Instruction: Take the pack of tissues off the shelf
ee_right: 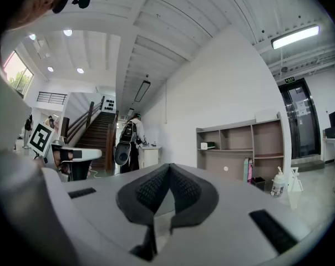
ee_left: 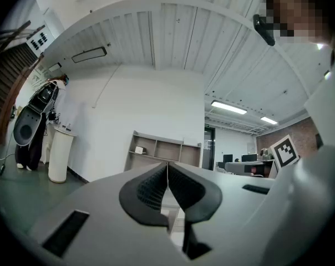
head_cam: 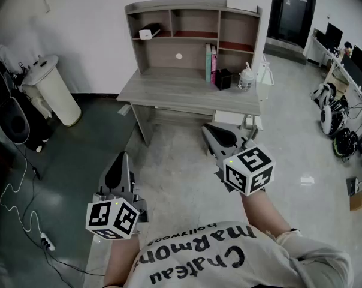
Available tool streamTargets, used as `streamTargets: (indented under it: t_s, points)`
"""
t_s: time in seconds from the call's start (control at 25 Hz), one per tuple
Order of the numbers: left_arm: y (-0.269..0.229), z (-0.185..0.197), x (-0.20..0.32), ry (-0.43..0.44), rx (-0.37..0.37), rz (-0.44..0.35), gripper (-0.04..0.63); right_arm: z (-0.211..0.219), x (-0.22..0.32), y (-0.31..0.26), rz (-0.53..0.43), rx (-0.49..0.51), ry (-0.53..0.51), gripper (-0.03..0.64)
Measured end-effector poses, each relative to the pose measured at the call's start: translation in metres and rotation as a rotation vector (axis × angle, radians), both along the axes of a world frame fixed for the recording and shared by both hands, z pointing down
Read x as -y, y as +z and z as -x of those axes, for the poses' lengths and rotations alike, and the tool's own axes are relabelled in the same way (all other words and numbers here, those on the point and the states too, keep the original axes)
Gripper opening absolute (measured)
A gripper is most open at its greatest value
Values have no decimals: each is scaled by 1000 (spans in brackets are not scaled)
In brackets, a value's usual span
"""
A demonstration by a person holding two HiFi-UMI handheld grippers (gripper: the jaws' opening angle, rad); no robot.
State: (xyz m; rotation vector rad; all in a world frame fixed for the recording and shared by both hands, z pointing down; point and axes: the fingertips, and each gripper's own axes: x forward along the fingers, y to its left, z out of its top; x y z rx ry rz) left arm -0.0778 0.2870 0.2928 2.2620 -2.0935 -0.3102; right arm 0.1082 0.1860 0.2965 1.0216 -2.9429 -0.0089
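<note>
The pack of tissues [head_cam: 146, 33] is a small white block lying in the upper left compartment of the wooden shelf [head_cam: 193, 17] that stands on the desk [head_cam: 169, 92]. It also shows small in the left gripper view [ee_left: 138, 149] and the right gripper view [ee_right: 207, 145]. My left gripper [head_cam: 122, 158] is held low near my body, far from the desk, jaws shut with nothing between them [ee_left: 167, 168]. My right gripper [head_cam: 210, 129] is a little closer to the desk's front edge, also shut and empty [ee_right: 168, 168].
Two upright books [head_cam: 211, 63], a black box [head_cam: 223, 78] and a pump bottle [head_cam: 246, 77] stand on the desk's right side. A white bin [head_cam: 52, 92] stands at the left wall. Cables [head_cam: 25, 203] and a power strip [head_cam: 47, 242] lie on the floor at left.
</note>
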Motion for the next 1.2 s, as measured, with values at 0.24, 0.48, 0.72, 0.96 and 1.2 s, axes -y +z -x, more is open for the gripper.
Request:
streamTargets:
  t_s: [0.24, 0.48, 0.72, 0.96, 1.2]
  points:
    - [9, -15, -6, 0, -11, 9, 18, -14, -6, 8, 6, -1, -5, 5]
    - [12, -29, -14, 3, 22, 18, 18, -26, -10, 17, 20, 20, -10, 5]
    - [19, -28, -12, 9, -40, 33, 18, -28, -4, 34, 92, 51, -24, 6]
    - [26, -28, 14, 28, -42, 55, 18, -25, 24, 39, 133, 75, -23, 6]
    - [30, -23, 51, 32, -22, 83, 18, -24, 56, 54, 181, 74, -12, 6]
